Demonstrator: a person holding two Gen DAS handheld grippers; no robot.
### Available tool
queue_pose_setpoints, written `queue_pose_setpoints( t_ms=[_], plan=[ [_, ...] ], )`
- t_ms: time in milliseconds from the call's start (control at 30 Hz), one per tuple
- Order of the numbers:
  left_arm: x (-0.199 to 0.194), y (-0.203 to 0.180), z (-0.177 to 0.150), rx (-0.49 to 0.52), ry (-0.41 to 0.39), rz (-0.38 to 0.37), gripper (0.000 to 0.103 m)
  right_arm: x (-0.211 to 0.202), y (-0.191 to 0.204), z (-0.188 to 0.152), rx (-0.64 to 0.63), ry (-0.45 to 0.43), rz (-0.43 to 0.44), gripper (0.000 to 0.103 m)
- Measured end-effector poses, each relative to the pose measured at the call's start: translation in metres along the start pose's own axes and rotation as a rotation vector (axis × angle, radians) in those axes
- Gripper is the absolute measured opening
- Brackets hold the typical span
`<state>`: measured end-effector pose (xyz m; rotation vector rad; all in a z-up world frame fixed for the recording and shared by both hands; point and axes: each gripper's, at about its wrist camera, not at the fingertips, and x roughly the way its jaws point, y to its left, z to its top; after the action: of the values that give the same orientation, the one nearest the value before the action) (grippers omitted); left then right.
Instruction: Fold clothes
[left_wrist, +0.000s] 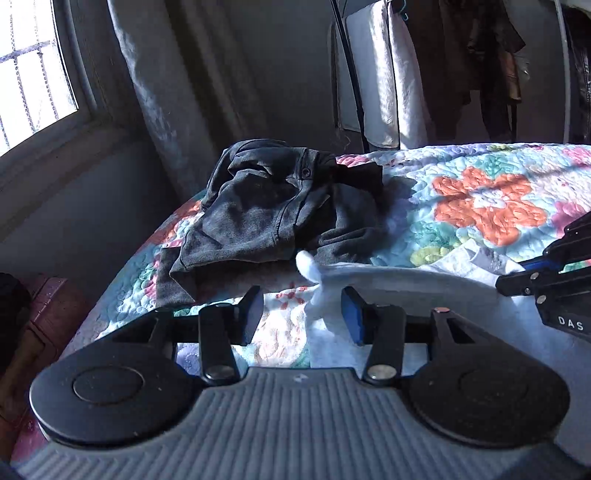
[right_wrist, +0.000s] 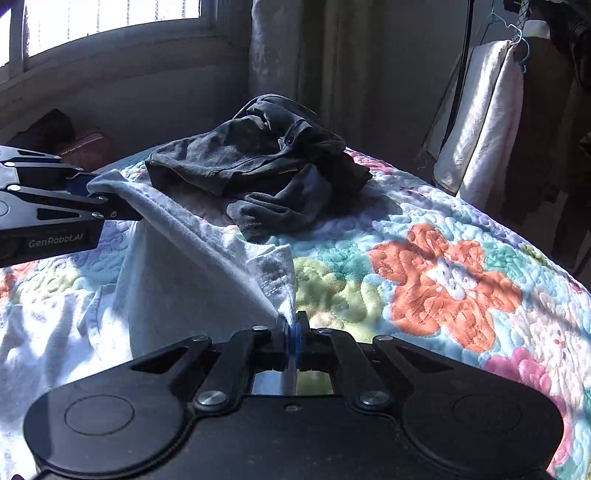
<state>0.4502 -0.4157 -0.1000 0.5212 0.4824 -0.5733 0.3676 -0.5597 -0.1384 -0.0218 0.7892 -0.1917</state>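
A white garment (right_wrist: 166, 277) lies on the flowered quilt (right_wrist: 443, 277), with one edge lifted and stretched between both grippers. My right gripper (right_wrist: 291, 328) is shut on one corner of that edge. In the left wrist view the other corner (left_wrist: 317, 291) hangs loose between the wide-apart fingers of my left gripper (left_wrist: 303, 317), and neither pad presses on it. A crumpled dark grey garment (left_wrist: 273, 206) (right_wrist: 258, 162) sits in a heap just beyond the white one. The right gripper (left_wrist: 532, 266) shows at the right edge, and the left gripper (right_wrist: 96, 192) at the left edge of the other view.
The bed's rounded edge drops off at the left, where a reddish box (left_wrist: 48, 314) stands below a window (left_wrist: 33, 66) and curtain (left_wrist: 159, 92). Behind the bed a rack holds a white towel (right_wrist: 487, 110) and dark hanging clothes (left_wrist: 491, 66).
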Motion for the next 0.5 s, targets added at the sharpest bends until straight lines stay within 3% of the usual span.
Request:
queue_pose_setpoints(
  t_ms=[33, 100, 167, 200, 233, 300, 367, 400, 500],
  plan=[
    [-0.002, 0.002, -0.003, 0.008, 0.014, 0.028, 0.08, 0.004, 0.001, -0.001, -0.001, 0.028, -0.039, 0.005],
    [-0.005, 0.013, -0.012, 0.0, 0.049, 0.032, 0.08, 0.007, -0.001, -0.007, 0.018, 0.053, -0.106, 0.012],
    [-0.012, 0.037, -0.028, -0.051, 0.123, -0.021, 0.08, -0.006, -0.004, -0.011, 0.07, -0.018, -0.067, 0.024],
    [-0.017, 0.052, -0.039, -0.102, 0.164, -0.036, 0.08, -0.012, -0.004, -0.012, 0.103, -0.042, -0.041, 0.039],
    [-0.023, 0.069, -0.051, -0.163, 0.204, -0.054, 0.08, -0.018, -0.003, -0.013, 0.126, -0.057, -0.015, 0.044],
    [-0.036, 0.097, -0.08, -0.284, 0.271, -0.08, 0.08, -0.025, 0.006, -0.012, 0.139, -0.047, 0.033, 0.045],
    [-0.051, 0.119, -0.115, -0.338, 0.333, -0.08, 0.08, -0.034, 0.018, -0.012, 0.143, -0.026, 0.088, 0.05],
    [-0.06, 0.126, -0.134, -0.347, 0.37, -0.073, 0.08, -0.041, 0.022, -0.014, 0.146, -0.011, 0.11, 0.058],
    [-0.079, 0.135, -0.178, -0.33, 0.449, -0.072, 0.08, -0.067, 0.016, -0.032, 0.185, 0.011, 0.144, 0.064]
  ],
)
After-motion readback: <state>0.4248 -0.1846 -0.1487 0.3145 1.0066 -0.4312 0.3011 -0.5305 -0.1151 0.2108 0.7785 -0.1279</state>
